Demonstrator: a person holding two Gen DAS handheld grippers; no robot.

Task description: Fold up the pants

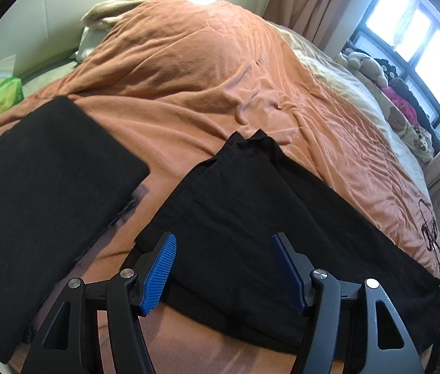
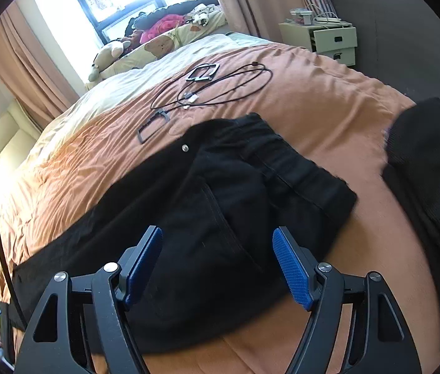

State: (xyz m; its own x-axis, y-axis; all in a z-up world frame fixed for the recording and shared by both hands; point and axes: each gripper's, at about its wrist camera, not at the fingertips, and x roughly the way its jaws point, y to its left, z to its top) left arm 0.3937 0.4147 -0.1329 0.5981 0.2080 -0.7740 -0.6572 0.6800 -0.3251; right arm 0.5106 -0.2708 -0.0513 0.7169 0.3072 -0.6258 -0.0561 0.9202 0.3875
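The black pants (image 2: 220, 205) are lying flat on the orange bedspread (image 1: 188, 71), near the front edge of the bed, with both legs already stacked one over the other. In the right wrist view the waistband (image 2: 282, 152) with its metal button (image 2: 185, 147) is sitting at the right end; in the left wrist view the leg hems (image 1: 251, 143) are reaching toward the far middle of the bed. So the long axis is running roughly left to right along the near edge, waist to the right, hems to the left and slightly farther back.

The left gripper (image 1: 223, 271) is hovering over the leg section with its jaws standing apart and nothing between the blue pads (image 1: 160, 274). The right gripper (image 2: 216, 268) is hanging over the hip and pocket area, likewise spread and empty.

The cloth is looking like a medium-weight denim or twill: soft, limp, not slippery, likely to sag and drag when lifted from one point. The thick waistband and the hem edges are probably offering the firmest bite, with both layers pinched together.

A second dark folded garment (image 1: 42, 193) is resting just to the left, apart from the pants
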